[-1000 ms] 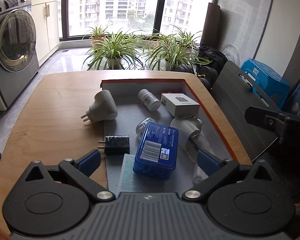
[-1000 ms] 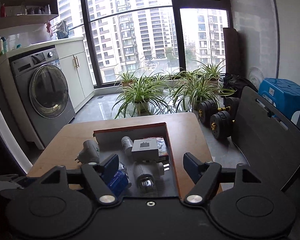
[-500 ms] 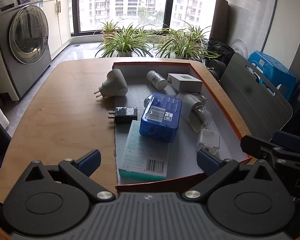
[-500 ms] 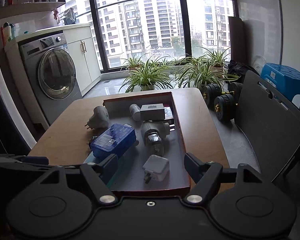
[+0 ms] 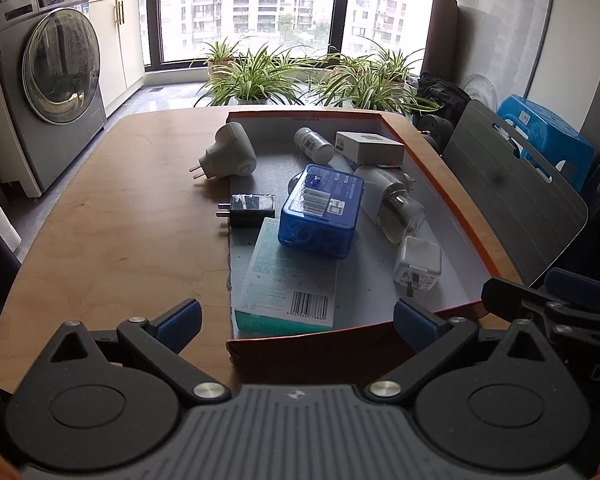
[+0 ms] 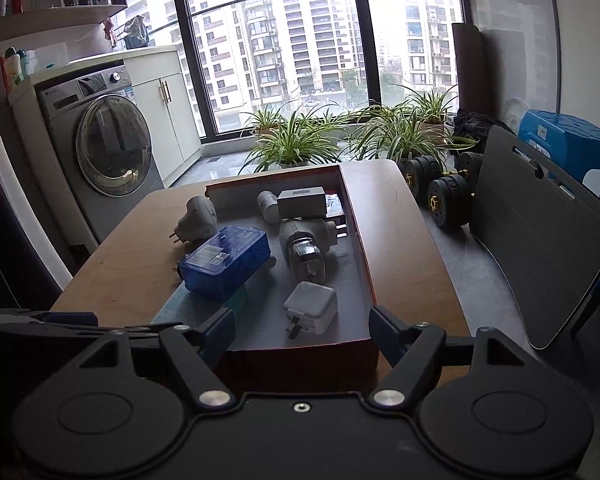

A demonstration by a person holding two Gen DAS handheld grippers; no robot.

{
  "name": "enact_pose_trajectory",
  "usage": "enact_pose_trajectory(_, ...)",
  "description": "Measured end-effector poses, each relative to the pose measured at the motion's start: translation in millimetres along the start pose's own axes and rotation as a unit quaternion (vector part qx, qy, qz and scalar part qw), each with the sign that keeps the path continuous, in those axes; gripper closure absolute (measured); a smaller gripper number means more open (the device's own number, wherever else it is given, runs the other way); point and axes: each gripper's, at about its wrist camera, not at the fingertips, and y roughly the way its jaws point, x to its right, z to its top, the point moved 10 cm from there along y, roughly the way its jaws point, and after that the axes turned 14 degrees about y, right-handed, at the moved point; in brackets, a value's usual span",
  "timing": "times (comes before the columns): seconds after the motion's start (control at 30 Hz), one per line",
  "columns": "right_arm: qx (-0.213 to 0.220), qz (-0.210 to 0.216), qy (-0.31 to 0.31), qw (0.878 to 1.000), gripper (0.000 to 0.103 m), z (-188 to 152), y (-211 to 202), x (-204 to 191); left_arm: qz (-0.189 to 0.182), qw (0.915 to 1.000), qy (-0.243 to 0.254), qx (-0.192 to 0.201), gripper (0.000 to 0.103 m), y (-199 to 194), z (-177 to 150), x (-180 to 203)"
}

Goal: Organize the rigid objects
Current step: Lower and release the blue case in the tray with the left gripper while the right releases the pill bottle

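Note:
A shallow orange-walled tray (image 5: 440,168) lies on the wooden table (image 5: 132,216). In it a blue plastic case (image 5: 322,210) rests partly on a flat teal box (image 5: 290,284). Around them lie a clear bottle with a white cap (image 5: 392,200), a white cube charger (image 5: 418,264), a white pill bottle (image 5: 314,144) and a white carton (image 5: 370,146). A white plug adapter (image 5: 228,152) and a black charger (image 5: 248,205) sit at the tray's left edge. My left gripper (image 5: 296,320) hangs open before the tray's near wall. Open too, my right gripper (image 6: 302,328) faces the white cube charger (image 6: 312,308).
A dark chair back (image 6: 540,248) stands right of the table, with dumbbells (image 6: 444,196) and a blue stool (image 6: 568,140) beyond it. A washing machine (image 5: 52,80) is at the far left. Potted plants (image 5: 260,76) line the window.
Both grippers have drawn back from the tray and sunk a little. The tray's near wall, the teal box and the white cube charger have come into view. No object has moved.

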Motion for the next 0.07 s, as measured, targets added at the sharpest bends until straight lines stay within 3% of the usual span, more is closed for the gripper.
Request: enact_pose_trajectory(0.07,-0.001,0.0,0.001,1.0,0.016,-2.1,-0.4,1.4,-0.002,1.0,-0.004,0.0,0.0,-0.2,-2.0,-0.5)
